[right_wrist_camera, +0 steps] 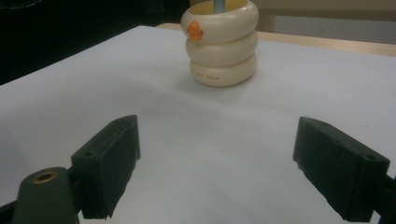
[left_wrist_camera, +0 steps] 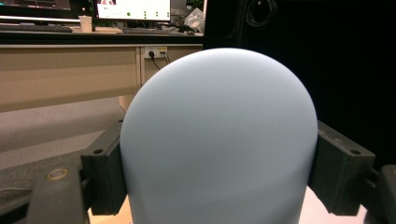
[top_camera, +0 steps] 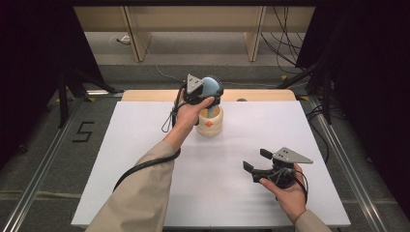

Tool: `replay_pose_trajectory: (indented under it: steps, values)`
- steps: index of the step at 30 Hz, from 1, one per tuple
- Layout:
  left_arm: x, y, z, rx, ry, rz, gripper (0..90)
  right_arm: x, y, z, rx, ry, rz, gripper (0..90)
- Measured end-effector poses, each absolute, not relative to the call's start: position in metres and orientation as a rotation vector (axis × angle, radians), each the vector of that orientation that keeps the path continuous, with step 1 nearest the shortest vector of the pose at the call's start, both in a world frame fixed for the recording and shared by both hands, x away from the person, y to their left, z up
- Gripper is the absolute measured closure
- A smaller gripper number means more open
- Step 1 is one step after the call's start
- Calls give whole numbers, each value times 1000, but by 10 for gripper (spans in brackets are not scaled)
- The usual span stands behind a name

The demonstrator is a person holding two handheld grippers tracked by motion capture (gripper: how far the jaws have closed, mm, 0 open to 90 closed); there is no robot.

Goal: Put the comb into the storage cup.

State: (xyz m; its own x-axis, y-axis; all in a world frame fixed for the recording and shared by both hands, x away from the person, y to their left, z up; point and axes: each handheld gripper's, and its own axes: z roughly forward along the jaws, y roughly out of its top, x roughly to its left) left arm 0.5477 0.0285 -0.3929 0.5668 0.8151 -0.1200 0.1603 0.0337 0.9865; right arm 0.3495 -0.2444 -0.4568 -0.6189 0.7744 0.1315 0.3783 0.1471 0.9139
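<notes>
Brush: pale blue, with a rounded back [left_wrist_camera: 217,140] and dark bristles at its far side [top_camera: 211,86]; upper middle of the high view, above the holder, its thin blue handle going down into the holder's opening.
Room: dark curtains at left and right of the high view; pale wooden furniture [top_camera: 193,21] across the top; cables on the grey floor at upper right; a lit monitor [left_wrist_camera: 133,9] at upper left of the left gripper view.
Table: white sheet [top_camera: 145,159] over a wooden top, whose edge shows at the far side.
Floor mark: a dark "5" [top_camera: 83,131] at middle left of the high view.
Holder: cream, three stacked rings, orange duck beak on the front [right_wrist_camera: 219,44]; small writing on the lowest ring, too small to read.
Left gripper: [top_camera: 203,94] jaws clamped on the brush head from both sides.
Right gripper: [top_camera: 256,161] lower right of the high view, above the sheet, jaws wide apart, nothing between them.
</notes>
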Motion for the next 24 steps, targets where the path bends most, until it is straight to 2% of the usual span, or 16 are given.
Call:
replay_pose_trajectory:
  steps: [24]
  values:
    - [544,32,-399,1470,880,604,194,349,-244,-457,1099,2063,1464,158]
